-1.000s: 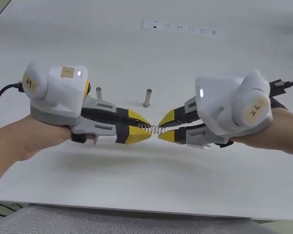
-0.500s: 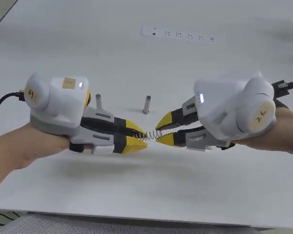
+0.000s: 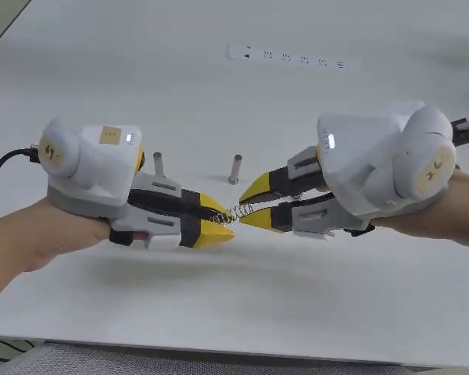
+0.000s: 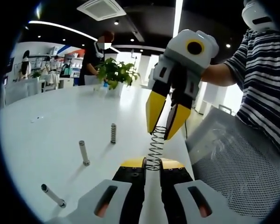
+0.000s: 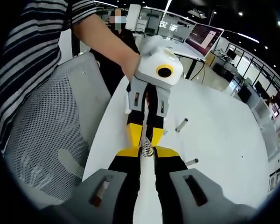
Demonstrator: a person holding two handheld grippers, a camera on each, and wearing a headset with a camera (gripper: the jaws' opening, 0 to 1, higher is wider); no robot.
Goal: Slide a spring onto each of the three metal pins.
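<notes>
At the left of the white workbench (image 3: 242,305), in the head view, a hand (image 3: 39,234) holds the left gripper (image 3: 225,223) nearly level and pointing right. Its yellow-tipped jaws are drawn together on one end of the spring (image 3: 235,212). The left gripper view shows three metal pins standing on the bench to the left of those jaws. The nearest pin (image 4: 52,195) and the second pin (image 4: 84,153) are bare. The third pin (image 4: 113,133), farthest off, is wrapped in coils along its length. The pins stand well apart from each other and from the held spring. That spring hangs in the air above the bench, touching neither the surface nor any pin, and spans the short gap between the two sets of jaw tips. Far behind it, a white power strip (image 3: 285,56) lies flat near the back of the bench. To the right, the right gripper (image 3: 244,214) points left and sits a little higher than its partner. Its jaws spread at the base but close at the tips, which pinch the spring's other end. In the right gripper view that end sits between the gripper's own two yellow tips. A second hand (image 3: 457,215) grasps this gripper at the right edge. A grey mesh chair (image 5: 46,140) stands beside the bench.
</notes>
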